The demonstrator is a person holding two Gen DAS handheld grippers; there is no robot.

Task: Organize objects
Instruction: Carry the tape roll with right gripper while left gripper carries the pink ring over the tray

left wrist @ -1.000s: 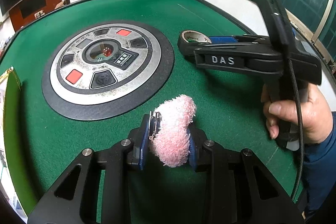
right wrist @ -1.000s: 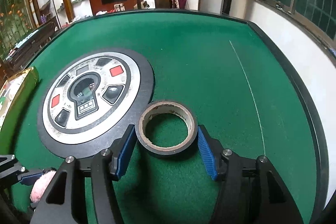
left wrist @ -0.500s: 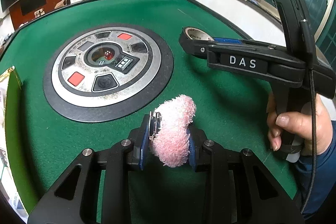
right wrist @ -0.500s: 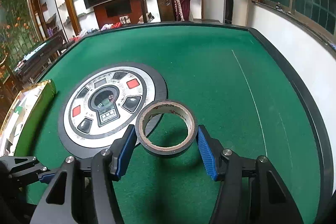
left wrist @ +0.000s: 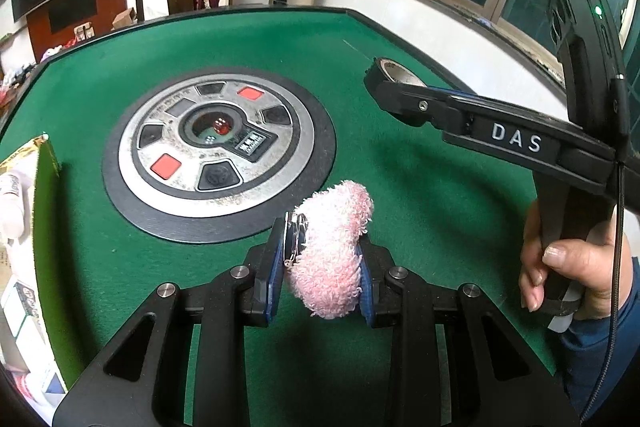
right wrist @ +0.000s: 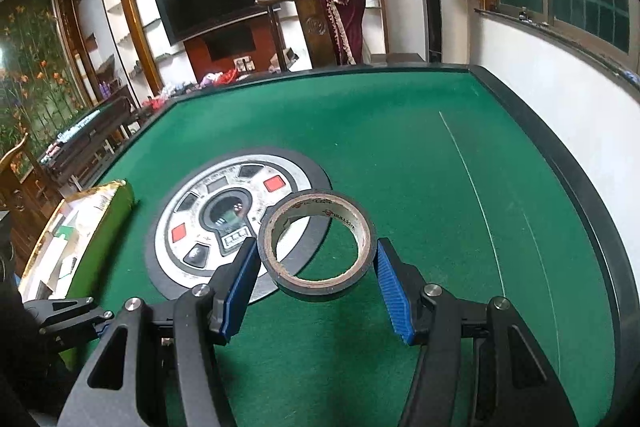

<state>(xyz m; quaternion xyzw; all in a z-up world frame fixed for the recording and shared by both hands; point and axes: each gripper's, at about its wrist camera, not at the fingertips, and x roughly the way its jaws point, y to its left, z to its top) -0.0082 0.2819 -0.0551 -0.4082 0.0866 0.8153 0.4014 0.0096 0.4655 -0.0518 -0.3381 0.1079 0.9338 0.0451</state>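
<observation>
My left gripper (left wrist: 320,267) is shut on a fluffy pink plush piece (left wrist: 330,255) with a metal key ring (left wrist: 294,237) pressed against its left pad, held above the green felt. In the right wrist view my right gripper (right wrist: 316,269) is shut on a roll of black tape (right wrist: 318,251), lifted clear of the table, both blue pads against its sides. The left wrist view shows the right gripper (left wrist: 394,87) from the side at the right, with the tape roll (left wrist: 398,71) at its tip and a hand (left wrist: 568,271) on its handle.
A round silver control panel (left wrist: 218,157) with red buttons sits in the middle of the green table (left wrist: 420,187). An open green-and-gold box (right wrist: 92,227) holding several small items stands at the table's left edge. A raised black rim (right wrist: 568,171) bounds the table on the right.
Both grippers have risen with their loads and tilted up, so more of the room shows. The tape roll has come off the felt. Neither grip has changed.
</observation>
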